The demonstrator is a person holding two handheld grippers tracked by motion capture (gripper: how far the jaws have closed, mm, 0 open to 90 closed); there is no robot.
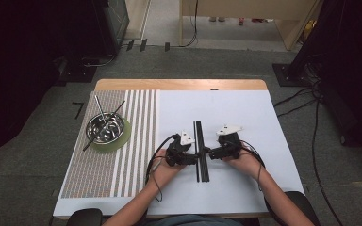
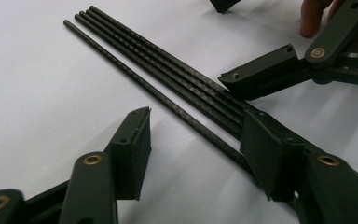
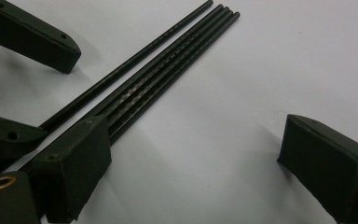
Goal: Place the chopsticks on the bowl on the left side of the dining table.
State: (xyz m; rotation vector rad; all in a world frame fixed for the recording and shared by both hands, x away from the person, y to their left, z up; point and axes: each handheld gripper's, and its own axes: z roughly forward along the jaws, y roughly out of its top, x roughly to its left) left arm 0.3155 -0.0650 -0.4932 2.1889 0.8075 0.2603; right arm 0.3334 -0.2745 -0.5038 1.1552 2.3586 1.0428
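Table (image 1: 226, 108) lit bright from overhead, room edges dark; close-ups sharp, soft shadows, slight blur.

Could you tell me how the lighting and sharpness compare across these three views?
High view: white table bright, surroundings nearly black. Left gripper view: black rods sharp mid-frame, near jaws soft, faint shadows. Right gripper view: the rods show a light sheen, near jaws blurred.

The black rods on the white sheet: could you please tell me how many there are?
4, going by the left gripper view: one rod lies slightly apart, and three lie bunched together beside it, all between the two grippers. The jaws hide their near ends.
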